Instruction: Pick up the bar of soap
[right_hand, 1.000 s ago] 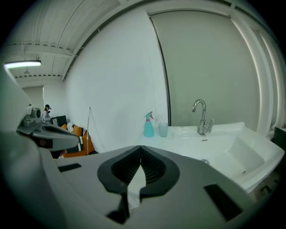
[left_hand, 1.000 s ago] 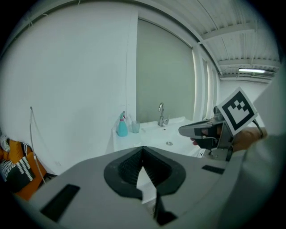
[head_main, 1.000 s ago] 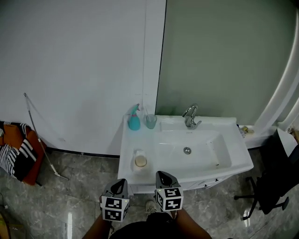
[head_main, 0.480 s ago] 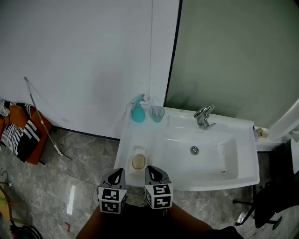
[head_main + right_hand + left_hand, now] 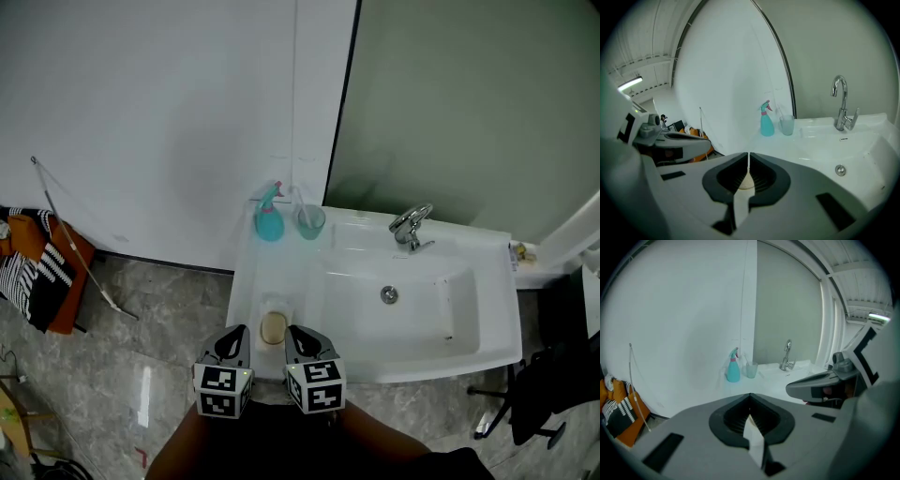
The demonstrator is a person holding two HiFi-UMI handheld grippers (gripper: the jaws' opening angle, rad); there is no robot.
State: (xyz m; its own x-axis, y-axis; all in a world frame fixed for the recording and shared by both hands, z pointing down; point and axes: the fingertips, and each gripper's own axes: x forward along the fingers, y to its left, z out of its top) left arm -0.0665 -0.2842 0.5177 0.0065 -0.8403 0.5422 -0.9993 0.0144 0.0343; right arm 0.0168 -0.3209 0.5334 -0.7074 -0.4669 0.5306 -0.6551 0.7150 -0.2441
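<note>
The bar of soap (image 5: 273, 326) is a tan oval lying in a white dish (image 5: 274, 305) on the front left corner of the white sink counter (image 5: 281, 267). My left gripper (image 5: 234, 337) sits just left of it and my right gripper (image 5: 294, 334) just right of it, both above the counter's front edge. Both are shut with nothing held. In the right gripper view the shut right gripper (image 5: 748, 157) shows a sliver of the soap (image 5: 746, 183) beneath it. In the left gripper view the left gripper (image 5: 750, 397) is shut too, and the soap is hidden.
A teal spray bottle (image 5: 269, 221) and a clear cup (image 5: 310, 221) stand at the counter's back left. The basin (image 5: 412, 300) with its chrome faucet (image 5: 411, 225) lies to the right. A white wall stands behind. Grey tile floor (image 5: 141, 328) spreads to the left, with a striped orange bundle (image 5: 37, 272).
Both grippers have moved forward to the counter's front edge and now flank the soap. The head view has shifted slightly. Both stay shut.
</note>
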